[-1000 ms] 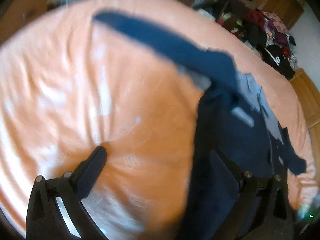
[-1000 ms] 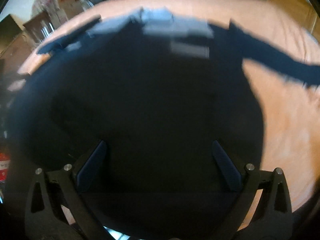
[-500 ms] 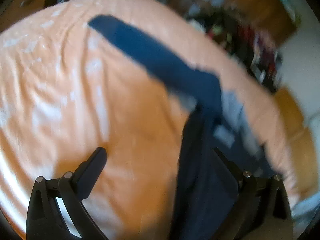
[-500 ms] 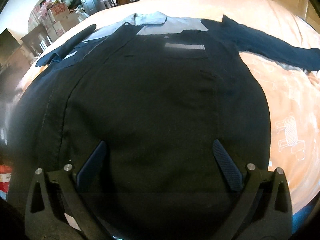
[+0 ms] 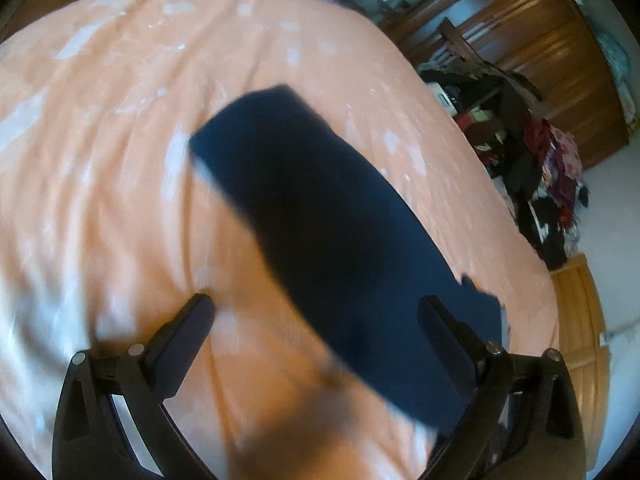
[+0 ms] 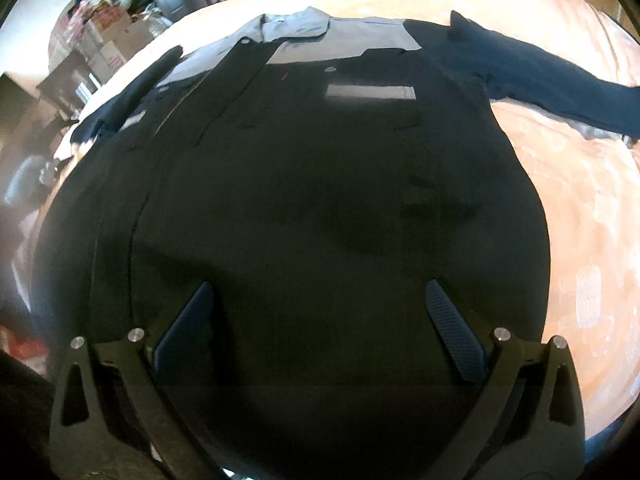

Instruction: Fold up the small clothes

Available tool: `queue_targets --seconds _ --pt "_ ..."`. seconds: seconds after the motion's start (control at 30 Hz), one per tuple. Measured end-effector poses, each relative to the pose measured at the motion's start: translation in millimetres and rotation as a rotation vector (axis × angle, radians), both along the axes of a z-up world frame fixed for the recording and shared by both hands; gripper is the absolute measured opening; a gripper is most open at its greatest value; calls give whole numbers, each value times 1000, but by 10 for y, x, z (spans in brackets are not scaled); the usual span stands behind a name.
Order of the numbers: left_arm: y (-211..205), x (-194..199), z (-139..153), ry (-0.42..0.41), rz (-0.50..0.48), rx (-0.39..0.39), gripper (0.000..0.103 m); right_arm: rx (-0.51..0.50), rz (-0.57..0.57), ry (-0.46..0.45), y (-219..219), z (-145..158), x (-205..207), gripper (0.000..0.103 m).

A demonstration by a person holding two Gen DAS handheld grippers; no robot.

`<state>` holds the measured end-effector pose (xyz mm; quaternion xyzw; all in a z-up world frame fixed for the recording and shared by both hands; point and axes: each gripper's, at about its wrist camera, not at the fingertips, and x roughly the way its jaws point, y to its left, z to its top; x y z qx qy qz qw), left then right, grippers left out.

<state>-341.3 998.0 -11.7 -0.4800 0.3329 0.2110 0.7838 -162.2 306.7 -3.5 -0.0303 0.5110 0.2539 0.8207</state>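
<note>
Both grippers (left [image 5: 314, 312], right [image 6: 318, 300]) are held spread, empty, over the shirt [image 6: 320, 184] laid on the bed [image 5: 100, 160].

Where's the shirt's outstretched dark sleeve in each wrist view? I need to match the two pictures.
Left wrist: the sleeve runs diagonally across the centre, cuff toward upper left.
Right wrist: the sleeve stretches off the shirt's shoulder toward the right edge.
Shared landmark: the orange bedspread beneath it.
</note>
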Motion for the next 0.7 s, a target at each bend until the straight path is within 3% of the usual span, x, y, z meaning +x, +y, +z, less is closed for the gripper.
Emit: queue_targets --seconds 0.23,0.3,0.37,0.4,0.47,0.57,0.7 --pt "216 246 -52 7 14 63 100 1 -3 5 58 37 126 103" --pt "205 307 -40 38 -7 125 84 17 -20 23 37 62 162 103" --pt "225 344 -48 46 -11 147 40 48 -45 38 -2 102 207 102" --pt "227 343 -41 -7 -25 120 31 63 -53 41 -18 131 233 98" --pt "158 428 19 -32 -46 127 18 94 -60 42 -57 190 282 88" --pt "-223 671 365 -114 -126 182 17 144 -66 31 -130 285 332 85" --pt "-1391 1349 1119 -335 -380 209 17 185 -81 31 -233 308 389 85"
